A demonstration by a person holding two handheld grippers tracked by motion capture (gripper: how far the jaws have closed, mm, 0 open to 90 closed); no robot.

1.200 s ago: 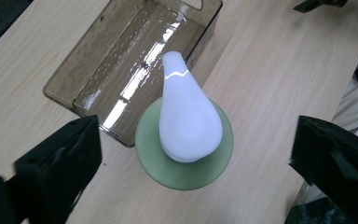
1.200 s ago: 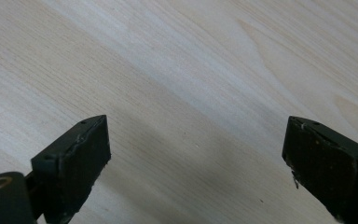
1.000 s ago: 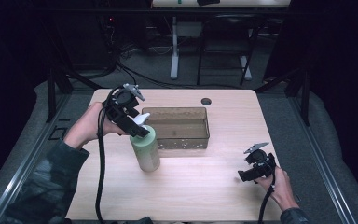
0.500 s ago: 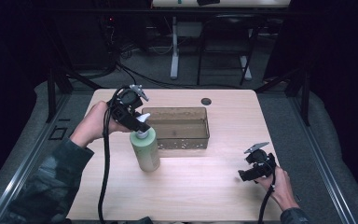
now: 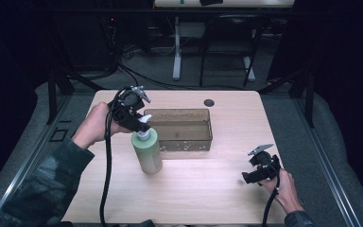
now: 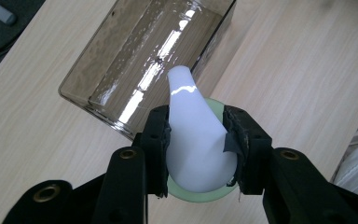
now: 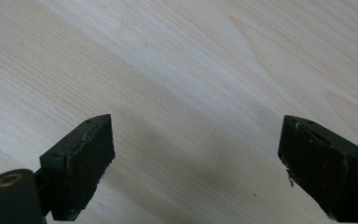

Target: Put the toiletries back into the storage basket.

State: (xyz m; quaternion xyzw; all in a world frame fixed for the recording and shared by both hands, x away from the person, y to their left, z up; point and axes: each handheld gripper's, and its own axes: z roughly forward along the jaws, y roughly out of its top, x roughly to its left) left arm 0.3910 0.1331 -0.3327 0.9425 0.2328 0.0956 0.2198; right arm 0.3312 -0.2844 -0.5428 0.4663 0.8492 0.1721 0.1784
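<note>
Left gripper (image 6: 196, 140): jaws have just closed, pads now clamped on the white pump head (image 6: 193, 135) of the green bottle (image 5: 147, 150), upright just beside the smoky clear bin (image 5: 179, 128); likely a lifting hold. Right gripper (image 7: 193, 163) idle, jaws spread over pale wood-grain table (image 7: 177, 60).

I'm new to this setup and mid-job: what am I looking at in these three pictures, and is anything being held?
A person works at a wooden table with a handheld two-jaw gripper in each hand. The high view looks down from above; the other two cameras ride on the grippers and look along their black jaws. The left gripper has just closed on the white pump head of a green bottle, which stands beside a clear rectangular bin. The right gripper is open over bare wood, holding nothing.
</note>
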